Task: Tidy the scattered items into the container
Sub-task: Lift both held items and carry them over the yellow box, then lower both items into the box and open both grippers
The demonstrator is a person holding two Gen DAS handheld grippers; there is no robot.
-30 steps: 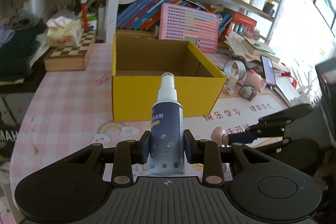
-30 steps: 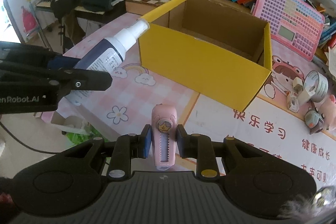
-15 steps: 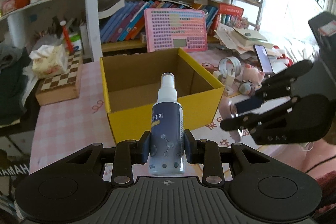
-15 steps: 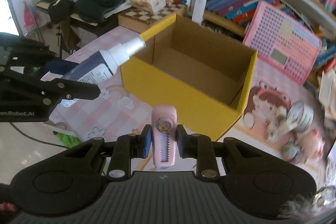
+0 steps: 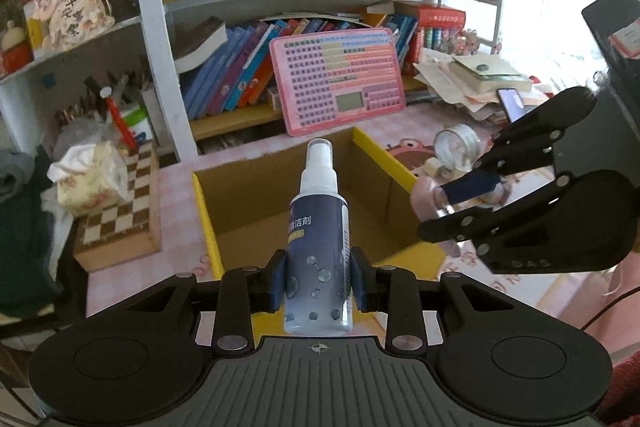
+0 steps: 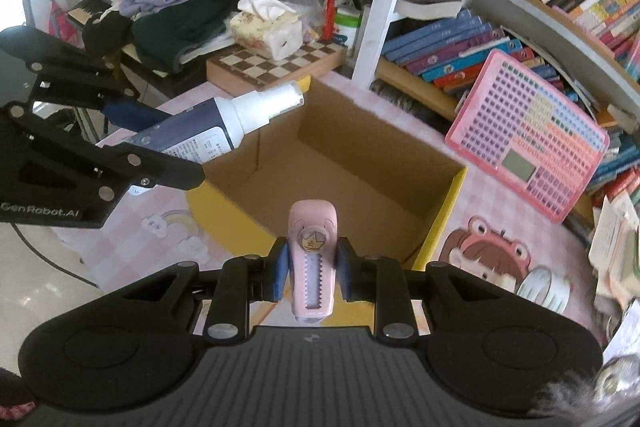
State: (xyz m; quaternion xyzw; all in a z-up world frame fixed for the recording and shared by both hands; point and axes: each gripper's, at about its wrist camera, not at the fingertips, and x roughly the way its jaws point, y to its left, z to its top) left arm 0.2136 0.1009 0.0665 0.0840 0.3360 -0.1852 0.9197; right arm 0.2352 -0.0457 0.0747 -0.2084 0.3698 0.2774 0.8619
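Note:
My left gripper is shut on a dark blue spray bottle with a white nozzle, held above the near edge of the open yellow cardboard box. My right gripper is shut on a small pink pig-shaped item, held above the box's near wall. The box interior looks empty. In the right wrist view the left gripper and its bottle hang over the box's left corner. In the left wrist view the right gripper is at the box's right side.
A pink keyboard toy leans behind the box. A chessboard box with a tissue pack stands left of it. A tape roll and papers lie to the right. Bookshelves rise behind the pink table.
Both grippers have risen and moved forward toward the box with their items still held. They now hang over its near edge and look down into it.

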